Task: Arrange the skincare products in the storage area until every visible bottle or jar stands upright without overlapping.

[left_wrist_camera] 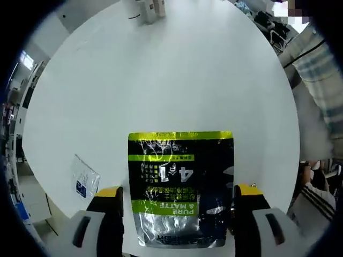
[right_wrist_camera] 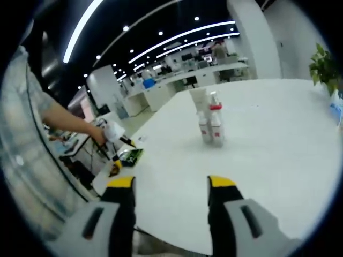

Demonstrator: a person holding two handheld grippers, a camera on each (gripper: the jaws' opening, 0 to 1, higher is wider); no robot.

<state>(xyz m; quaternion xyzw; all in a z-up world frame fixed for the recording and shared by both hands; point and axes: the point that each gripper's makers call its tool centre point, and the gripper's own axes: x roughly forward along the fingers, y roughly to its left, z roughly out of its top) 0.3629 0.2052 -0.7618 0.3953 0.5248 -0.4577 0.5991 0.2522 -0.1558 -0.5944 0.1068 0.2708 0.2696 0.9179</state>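
The left gripper (left_wrist_camera: 177, 199) is held low with its yellow-tipped jaws spread wide — a gap is seen between them. The right gripper (right_wrist_camera: 169, 188) is likewise held apart, nothing gripped — a person's forearm (right_wrist_camera: 65, 122) is extended beyond it.

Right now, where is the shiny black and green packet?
In the left gripper view, the black and green pouch lies flat on the white table near its edge, between the left gripper's open jaws.

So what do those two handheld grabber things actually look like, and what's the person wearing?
Both the left gripper and the right gripper have black jaws with yellow tips on pale grey bodies with dark slots. The person wears a light checked sleeve.
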